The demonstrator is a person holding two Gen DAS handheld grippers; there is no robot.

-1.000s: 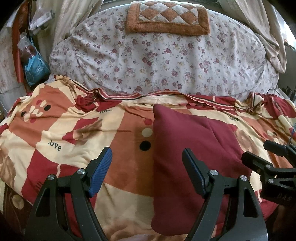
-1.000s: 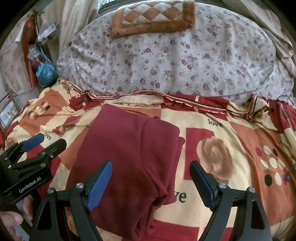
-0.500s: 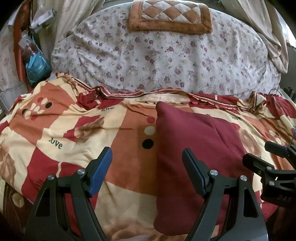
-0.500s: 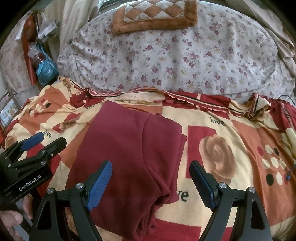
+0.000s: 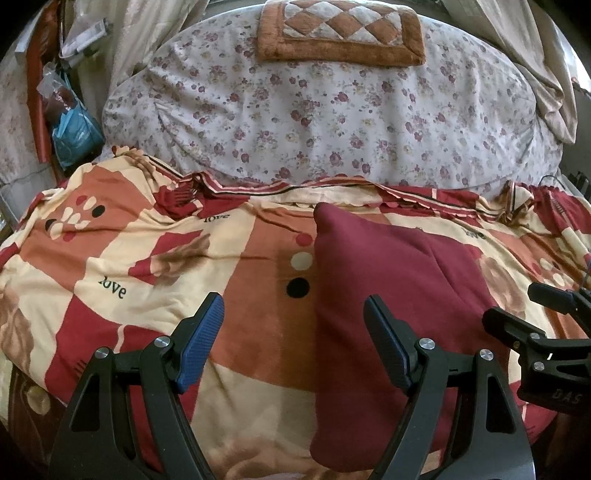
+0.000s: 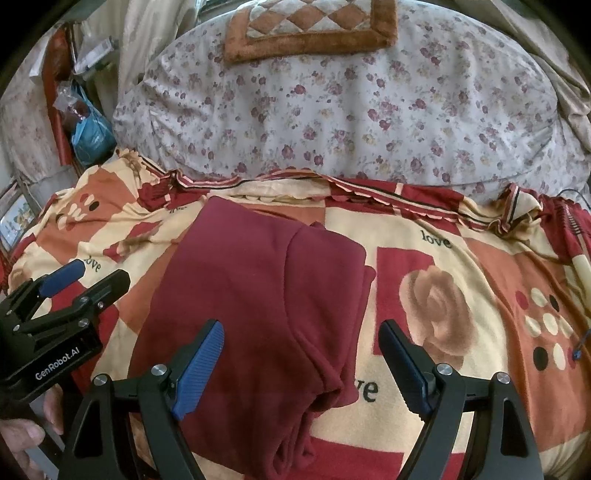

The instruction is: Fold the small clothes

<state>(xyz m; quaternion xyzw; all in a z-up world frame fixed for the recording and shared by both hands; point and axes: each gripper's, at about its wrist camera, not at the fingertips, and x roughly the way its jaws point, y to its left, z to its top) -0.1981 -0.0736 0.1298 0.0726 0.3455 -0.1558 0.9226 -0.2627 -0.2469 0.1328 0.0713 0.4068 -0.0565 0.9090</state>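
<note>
A dark red garment [image 6: 255,306] lies folded in a long strip on the patterned blanket [image 6: 461,288]; it also shows in the left wrist view [image 5: 391,280]. My left gripper [image 5: 293,332] is open and empty, hovering above the garment's left edge; it appears at the left of the right wrist view [image 6: 85,275]. My right gripper [image 6: 301,358] is open and empty above the garment's near right part; it appears at the right edge of the left wrist view [image 5: 517,310].
A large floral-covered cushion [image 5: 332,110] lies behind the blanket, with a brown checked mat [image 5: 340,33] on top. A blue bag [image 5: 74,133] and clutter hang at the far left. Beige curtains [image 5: 535,66] hang at the right.
Both views have shifted slightly; the grippers stay open and the garment lies as before.
</note>
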